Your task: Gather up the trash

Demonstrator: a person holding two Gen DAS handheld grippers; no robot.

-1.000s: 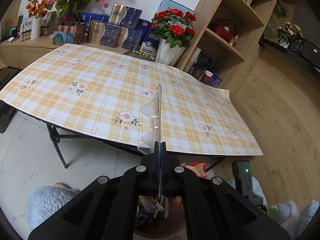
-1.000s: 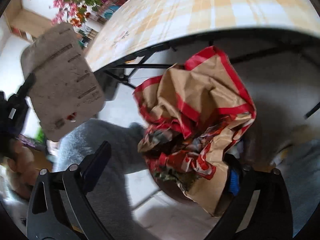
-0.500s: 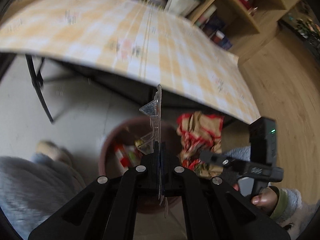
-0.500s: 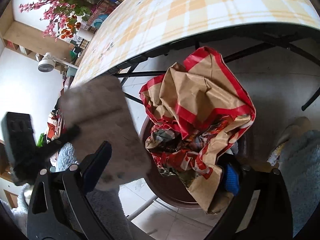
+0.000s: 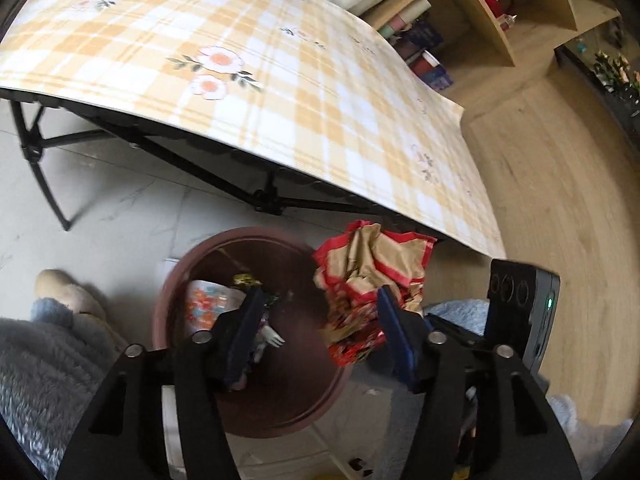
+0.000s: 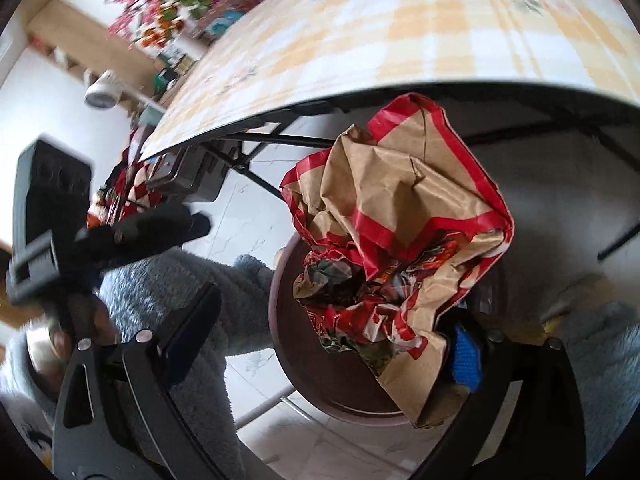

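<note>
A round brown bin (image 5: 172, 304) stands on the floor under the table's edge, with wrappers (image 5: 204, 304) and a white plastic fork (image 5: 274, 338) inside. My left gripper (image 5: 320, 300) hangs over it; its jaws are opening and nothing is between them. A crumpled brown-and-red paper bag (image 5: 372, 276) sits at the bin's right rim. In the right wrist view the paper bag (image 6: 400, 216) fills the space above the bin (image 6: 280, 320). My right gripper (image 6: 336, 316) is spread wide. Its blue right pad (image 6: 464, 356) lies against the bag and its left finger stands clear.
The table with a yellow plaid cloth (image 5: 280, 80) overhangs the bin, its black legs (image 5: 40, 168) to the left. A person's grey fluffy trouser leg (image 5: 40, 360) and slipper (image 5: 64, 292) are beside the bin. A wooden shelf unit (image 5: 480, 20) stands at the back right.
The left gripper swung down from above the table to over the bin. The clear plastic piece it was shut on is gone from its jaws, which have opened. The right gripper and bag stayed put.
</note>
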